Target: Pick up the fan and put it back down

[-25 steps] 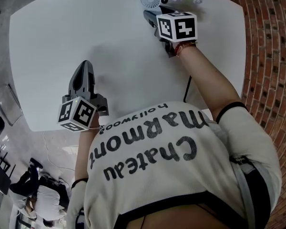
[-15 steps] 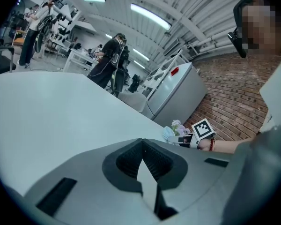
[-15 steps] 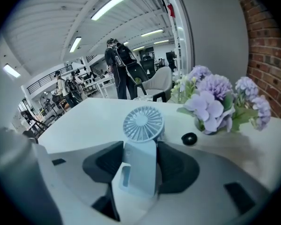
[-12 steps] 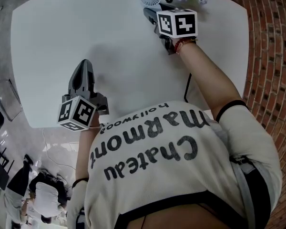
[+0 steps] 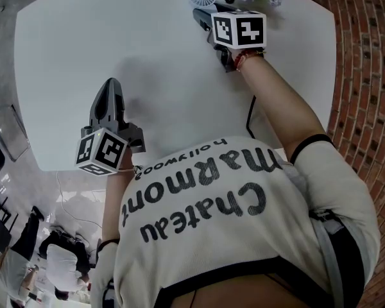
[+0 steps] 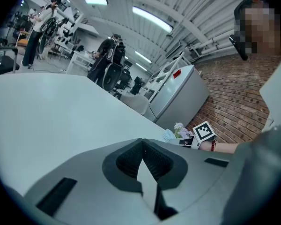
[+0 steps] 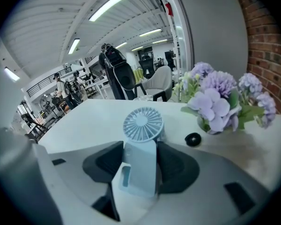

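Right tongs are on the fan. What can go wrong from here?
1. The right tongs grip the fan only by its lower body; the round head sits beyond the pads, so it may tip or slip on lifting.
2. The flowers and a small black object stand close at its right; a swing could knock them.

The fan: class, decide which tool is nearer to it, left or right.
Right. The right tool clasps the fan between its jaws at the table's far side; the left tool is shut, far off near the front edge.

One fan [image 7: 140, 159]; one bunch of purple flowers [image 7: 220, 100]; one small black disc [image 7: 193, 139]. One white table [image 5: 160, 50]; two grippers: left gripper [image 5: 111, 83], right gripper [image 5: 199, 15].
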Tool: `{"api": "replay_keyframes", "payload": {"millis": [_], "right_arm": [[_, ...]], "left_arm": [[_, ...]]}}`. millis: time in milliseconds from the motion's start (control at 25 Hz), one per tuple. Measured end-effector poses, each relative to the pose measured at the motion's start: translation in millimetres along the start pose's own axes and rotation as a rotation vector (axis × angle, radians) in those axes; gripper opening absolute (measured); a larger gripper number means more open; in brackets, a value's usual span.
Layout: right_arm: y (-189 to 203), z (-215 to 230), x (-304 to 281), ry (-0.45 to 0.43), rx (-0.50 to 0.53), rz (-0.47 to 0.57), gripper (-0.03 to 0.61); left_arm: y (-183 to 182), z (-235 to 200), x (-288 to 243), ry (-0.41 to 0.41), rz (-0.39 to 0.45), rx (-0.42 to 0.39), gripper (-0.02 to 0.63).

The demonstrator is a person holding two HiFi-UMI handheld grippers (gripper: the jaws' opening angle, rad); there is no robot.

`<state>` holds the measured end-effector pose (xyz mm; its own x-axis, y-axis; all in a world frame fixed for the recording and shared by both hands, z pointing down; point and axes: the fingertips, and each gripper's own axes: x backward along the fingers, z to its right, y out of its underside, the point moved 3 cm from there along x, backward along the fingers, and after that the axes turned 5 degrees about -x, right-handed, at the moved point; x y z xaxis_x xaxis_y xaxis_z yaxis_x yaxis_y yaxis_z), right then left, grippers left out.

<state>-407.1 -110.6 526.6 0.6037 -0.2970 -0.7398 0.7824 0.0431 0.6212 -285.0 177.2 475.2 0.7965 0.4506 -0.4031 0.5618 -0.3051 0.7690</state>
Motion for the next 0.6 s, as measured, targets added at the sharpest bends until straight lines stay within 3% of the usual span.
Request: {"api": "replay_keyframes", "payload": {"millis": [600], "right_arm": [[-1.4,0.9,0.1,0.011,-0.006,0.017,0.236]], "left_arm": [[1.4,0.3,0.6,-0.001,0.001,-0.002,0.002]]}}
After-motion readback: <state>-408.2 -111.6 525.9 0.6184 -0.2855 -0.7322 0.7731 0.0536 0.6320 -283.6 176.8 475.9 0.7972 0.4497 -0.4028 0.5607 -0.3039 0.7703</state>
